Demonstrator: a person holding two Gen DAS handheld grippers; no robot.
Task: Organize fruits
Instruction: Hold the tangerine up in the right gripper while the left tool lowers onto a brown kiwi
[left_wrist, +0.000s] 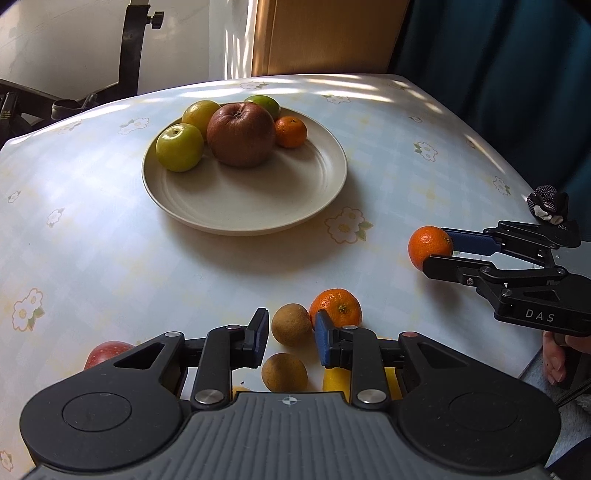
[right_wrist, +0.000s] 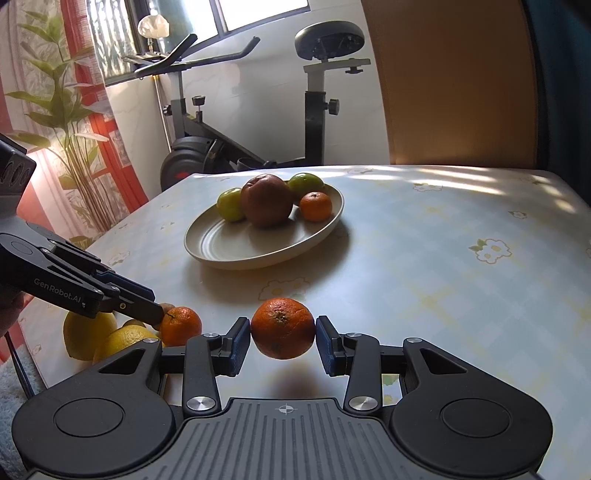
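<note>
right gripper (right_wrist: 283, 341) pinching a tangerine (right_wrist: 283, 328) between both blue pads, lifted just above the flowered tablecloth (right_wrist: 443, 280), with a dark shadow beneath. seen from the left wrist too: same tangerine (left_wrist: 430, 246) clamped at the fingertips of the right gripper (left_wrist: 439, 251), off to the right of the plate (left_wrist: 243, 206).

left gripper (left_wrist: 290, 338) spread wide, holding nothing, hovering over two small brown fruits (left_wrist: 291, 324) and beside a second tangerine (left_wrist: 336, 308). red apple (left_wrist: 107, 352) peeking out at the lower left, shown only by the left wrist. lemons (right_wrist: 90, 334) clear only from the right wrist, near the table's edge beside the second tangerine (right_wrist: 181, 325), under the left gripper (right_wrist: 157, 312).

on the plate (right_wrist: 236, 251): big dark red apple (left_wrist: 240, 134), green apple (left_wrist: 179, 147), yellowish fruit (left_wrist: 199, 114), green fruit (left_wrist: 264, 103) behind, small tangerine (left_wrist: 291, 132).

exercise bike (right_wrist: 258, 122) and potted plant (right_wrist: 62, 110) behind the table, full only from the right wrist.
</note>
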